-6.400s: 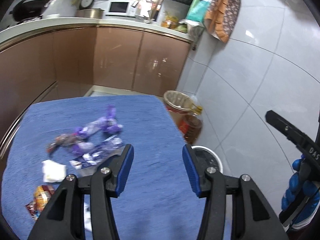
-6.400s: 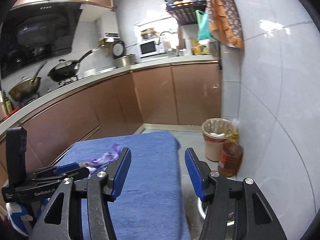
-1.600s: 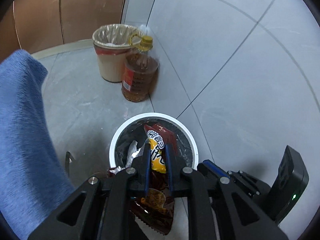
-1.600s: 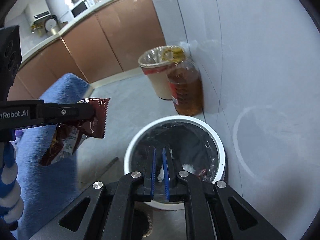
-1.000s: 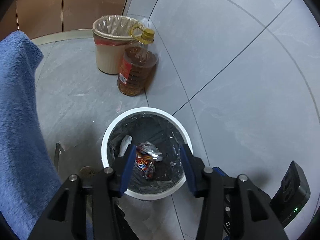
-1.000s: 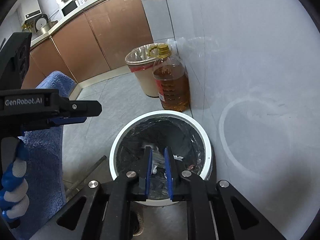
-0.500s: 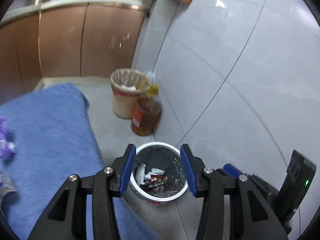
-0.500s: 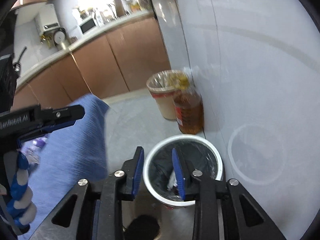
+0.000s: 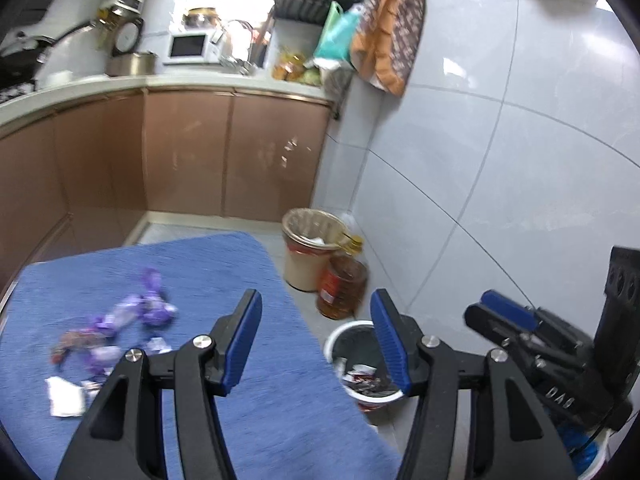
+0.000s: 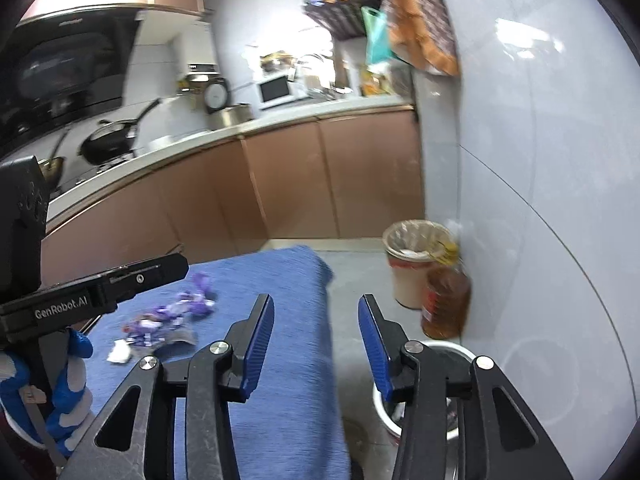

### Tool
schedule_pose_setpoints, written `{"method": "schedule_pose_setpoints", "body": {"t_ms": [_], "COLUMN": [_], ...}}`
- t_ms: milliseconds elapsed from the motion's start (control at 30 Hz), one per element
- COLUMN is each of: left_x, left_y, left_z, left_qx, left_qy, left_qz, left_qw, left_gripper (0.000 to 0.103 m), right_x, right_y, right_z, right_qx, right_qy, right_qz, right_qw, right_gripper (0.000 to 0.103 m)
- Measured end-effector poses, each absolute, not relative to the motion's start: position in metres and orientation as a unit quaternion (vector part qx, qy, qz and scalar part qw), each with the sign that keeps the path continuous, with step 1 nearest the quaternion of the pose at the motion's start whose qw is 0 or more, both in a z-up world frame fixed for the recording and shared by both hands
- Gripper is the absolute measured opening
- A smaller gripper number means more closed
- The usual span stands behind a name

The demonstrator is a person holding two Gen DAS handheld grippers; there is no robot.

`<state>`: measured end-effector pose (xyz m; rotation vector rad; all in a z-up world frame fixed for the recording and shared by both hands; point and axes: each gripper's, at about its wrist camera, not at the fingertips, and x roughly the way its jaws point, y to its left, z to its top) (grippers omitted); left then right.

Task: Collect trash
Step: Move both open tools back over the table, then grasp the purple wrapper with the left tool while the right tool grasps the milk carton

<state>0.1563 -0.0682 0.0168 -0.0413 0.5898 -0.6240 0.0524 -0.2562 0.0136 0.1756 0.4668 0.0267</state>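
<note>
We see the left gripper [image 9: 316, 338] held above the edge of the blue cloth [image 9: 256, 400], its 2 blue-padded jaws spread apart with nothing between them; they have just been opening. The right gripper [image 10: 316, 344] is likewise parted and empty, its jaws also just opening, and it hangs over the gap between the cloth and the wall. In the right wrist view, a blue-and-white gloved hand [image 10: 68, 384] grips the left tool at the lower left.

Below and just to the right of the left gripper's jaws stands the white bin [image 9: 340, 338] on the grey floor, lined in black, with red and white wrappers [image 9: 362, 374] lying inside it. On the cloth, well to the left, we find the remaining trash: a cluster of purple wrappers [image 9: 132, 314], a white scrap of paper [image 9: 64, 396] nearer the cloth's left side, and a reddish wrapper [image 9: 66, 344] beside them, all blurred.

Beyond the white bin, a bottle of amber oil [image 9: 340, 292] stands against the tiled wall, touching a beige bin [image 9: 308, 256] with a clear liner. Farther off run copper-coloured cabinets [image 9: 232, 156] under a pale counter with a microwave [image 9: 188, 48].
</note>
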Motion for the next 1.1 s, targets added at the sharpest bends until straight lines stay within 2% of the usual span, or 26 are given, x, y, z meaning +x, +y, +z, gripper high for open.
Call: {"method": "schedule_pose_setpoints", "body": {"t_ms": [300,667,867,1100], "left_x": [0.138,0.162,0.179,0.207], "left_y": [0.041,0.162,0.185,0.171], "left_z": [0.022,-0.019,-0.051,-0.08], "left_qx": [-0.029,-0.048,-0.064,-0.082], "left_qy": [0.262,0.284,0.316,0.365], "left_qz": [-0.239,-0.154,-0.147,-0.191], "left_qw": [0.935,0.945,0.935,0.907], "left_gripper": [0.055,0.055,0.055,0.055], "right_x": [0.047,0.077,0.101,0.143], "right_y": [-0.203,-0.147,-0.123,-0.101], "right_z": [0.041,0.032,0.006,-0.041], "right_qx": [0.061,0.053,0.063,0.103], "right_qy": [0.219,0.254,0.295,0.362], "right_qz": [0.071,0.125,0.156,0.197], "right_qw": [0.971,0.958,0.94,0.905], "right_gripper": [0.044,0.048,0.052,0.054]}}
